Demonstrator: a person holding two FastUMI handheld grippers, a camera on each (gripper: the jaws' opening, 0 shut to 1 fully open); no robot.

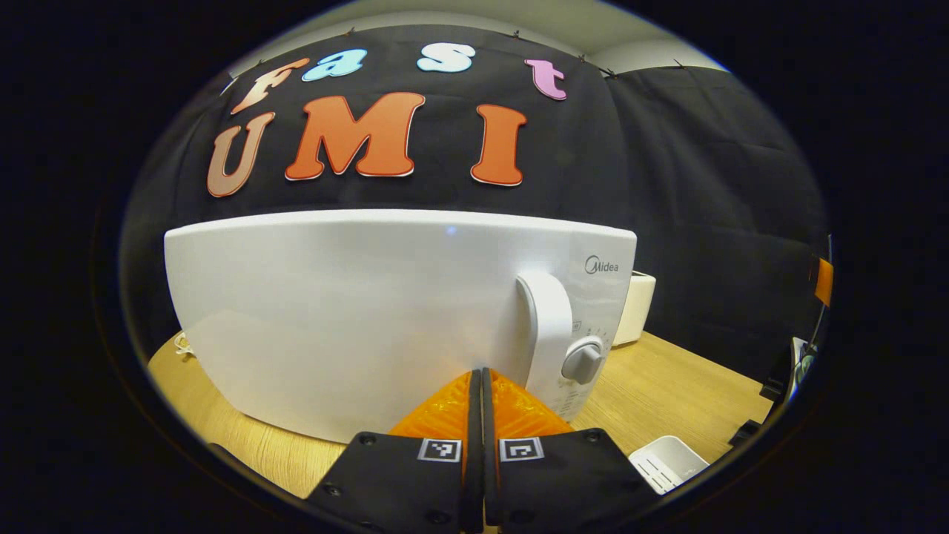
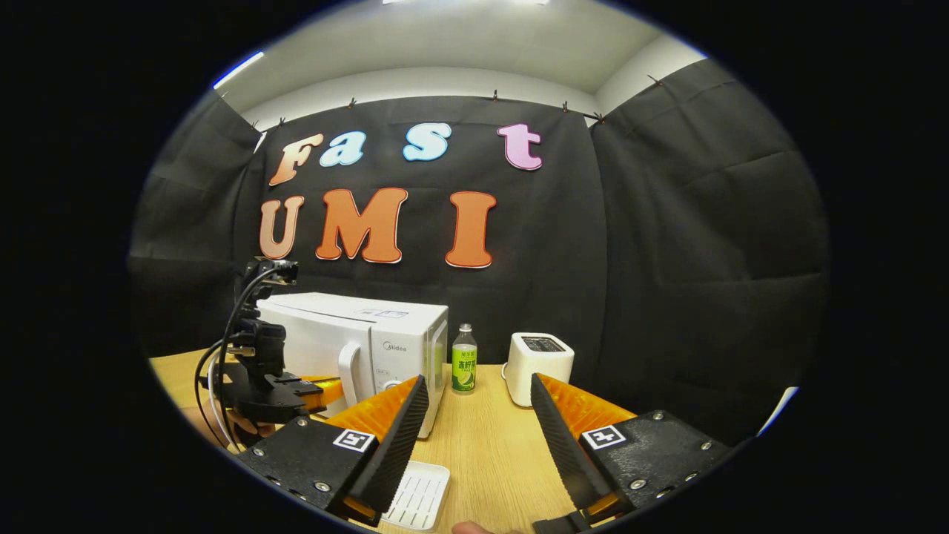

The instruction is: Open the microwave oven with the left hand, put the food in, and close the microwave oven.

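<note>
The white microwave (image 1: pixel 356 311) stands close in the left gripper view with its door closed. A tall white handle (image 1: pixel 547 326) runs down the door's right side, and a grey knob (image 1: pixel 583 362) sits beside it. My left gripper (image 1: pixel 482 373) is shut with nothing between its orange fingers, and its tips are just in front of the door, a little left of the handle. In the right gripper view the microwave (image 2: pixel 371 330) stands at the left, with the left gripper (image 2: pixel 315 393) by its handle (image 2: pixel 347 374). My right gripper (image 2: pixel 479 382) is open and holds nothing above the table.
A slotted white tray (image 2: pixel 419 493) lies on the wooden table (image 2: pixel 489 445) in front of the microwave; the tray (image 1: pixel 667 461) sits low right in the left gripper view. A green-labelled bottle (image 2: pixel 464 360) and a white toaster (image 2: pixel 539 363) stand right of the microwave. Black cloth walls close the booth.
</note>
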